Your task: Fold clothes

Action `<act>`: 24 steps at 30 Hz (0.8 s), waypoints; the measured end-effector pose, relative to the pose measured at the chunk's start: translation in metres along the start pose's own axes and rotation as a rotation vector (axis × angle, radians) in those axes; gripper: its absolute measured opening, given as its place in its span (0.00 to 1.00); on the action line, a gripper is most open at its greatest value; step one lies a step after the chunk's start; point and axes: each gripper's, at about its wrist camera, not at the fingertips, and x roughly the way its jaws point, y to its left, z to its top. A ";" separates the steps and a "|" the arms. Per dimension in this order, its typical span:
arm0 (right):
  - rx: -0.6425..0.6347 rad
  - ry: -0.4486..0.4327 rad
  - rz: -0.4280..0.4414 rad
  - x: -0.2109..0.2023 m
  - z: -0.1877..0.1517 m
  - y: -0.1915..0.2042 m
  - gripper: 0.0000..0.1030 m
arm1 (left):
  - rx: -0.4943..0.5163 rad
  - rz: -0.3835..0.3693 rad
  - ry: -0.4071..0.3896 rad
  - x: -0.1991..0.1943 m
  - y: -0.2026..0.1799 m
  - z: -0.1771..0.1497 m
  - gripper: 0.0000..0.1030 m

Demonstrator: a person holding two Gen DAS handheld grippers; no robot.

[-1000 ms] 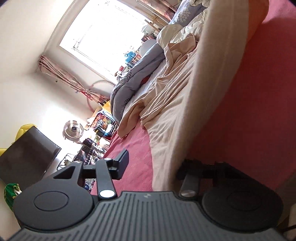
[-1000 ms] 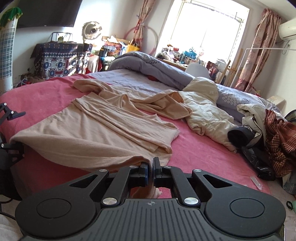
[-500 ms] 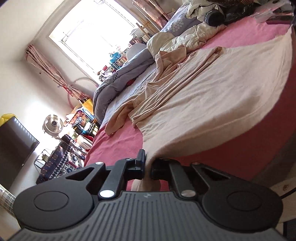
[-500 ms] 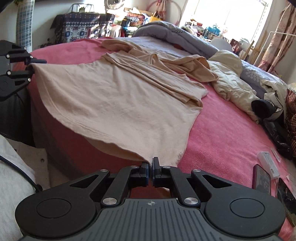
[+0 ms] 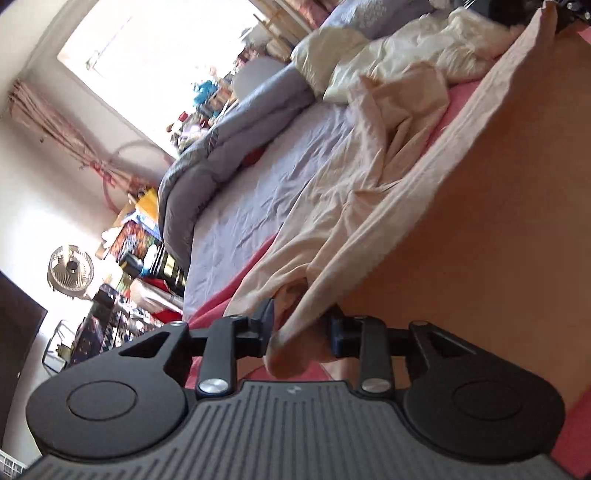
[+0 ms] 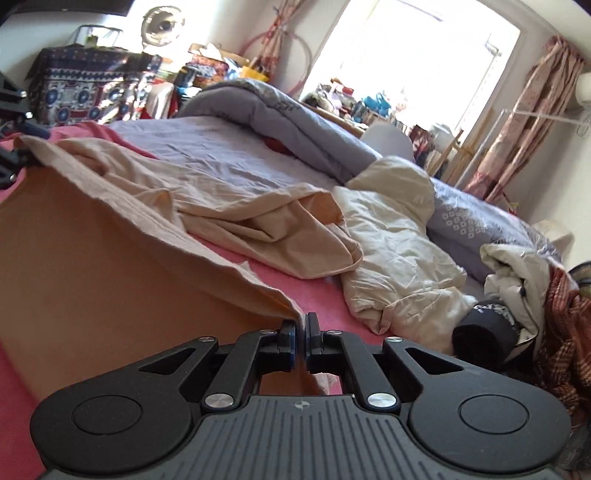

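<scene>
Red-covered bed [image 6: 317,291] bears peach garment [image 6: 258,218], cream jacket [image 6: 399,254], grey duvet [image 6: 288,122].

Left wrist view: low at bed edge, rolled steeply sideways, facing along pink bedspread [image 5: 221,299] toward window [image 5: 155,48]; peach garment [image 5: 480,206] very near lens. Right wrist view: low, nearly level, facing across bed toward window [image 6: 413,62]. Shared: peach garment [image 6: 92,266], grey duvet [image 5: 207,158] [image 6: 280,122], cream jacket [image 5: 406,48] [image 6: 399,243], fan [image 5: 72,271] [image 6: 162,24].
</scene>
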 end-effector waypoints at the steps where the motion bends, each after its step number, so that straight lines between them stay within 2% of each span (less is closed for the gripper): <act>1: 0.035 0.016 0.006 0.033 -0.002 -0.013 0.12 | -0.007 0.018 0.055 0.028 -0.001 0.002 0.40; 2: 0.074 0.041 0.017 0.065 -0.001 -0.017 0.14 | -0.023 0.032 0.104 0.049 0.000 0.002 0.40; 4: 0.162 0.159 0.018 0.121 -0.004 -0.021 0.37 | -0.088 0.041 0.200 0.085 0.007 -0.002 0.40; 5: 0.211 0.221 0.009 0.142 -0.009 -0.022 0.42 | -0.139 0.034 0.231 0.096 0.014 -0.006 0.42; 6: 0.265 0.240 0.022 0.149 -0.015 -0.026 0.46 | -0.194 0.025 0.257 0.104 0.022 -0.011 0.45; 9: 0.446 0.183 0.137 0.123 -0.040 -0.057 0.73 | -0.355 0.029 0.277 0.107 0.053 -0.032 0.51; 12: 0.626 0.123 0.253 0.097 -0.065 -0.088 0.79 | -0.541 -0.042 0.240 0.082 0.087 -0.065 0.51; 14: 0.739 0.088 0.328 0.077 -0.085 -0.107 0.83 | -0.644 -0.134 0.177 0.051 0.103 -0.091 0.52; 16: 0.816 0.080 0.392 0.047 -0.121 -0.117 0.83 | -0.737 -0.258 0.107 0.012 0.115 -0.120 0.52; 18: 0.882 0.077 0.450 0.018 -0.152 -0.128 0.83 | -0.811 -0.393 0.054 -0.020 0.110 -0.144 0.55; 20: 0.891 0.094 0.475 -0.002 -0.165 -0.125 0.83 | -0.854 -0.495 0.007 -0.049 0.096 -0.164 0.63; 22: 0.916 0.085 0.501 -0.014 -0.175 -0.113 0.84 | -0.853 -0.535 -0.020 -0.065 0.077 -0.173 0.67; 24: 0.941 0.076 0.526 -0.025 -0.185 -0.101 0.87 | -0.918 -0.548 0.028 -0.058 0.067 -0.179 0.68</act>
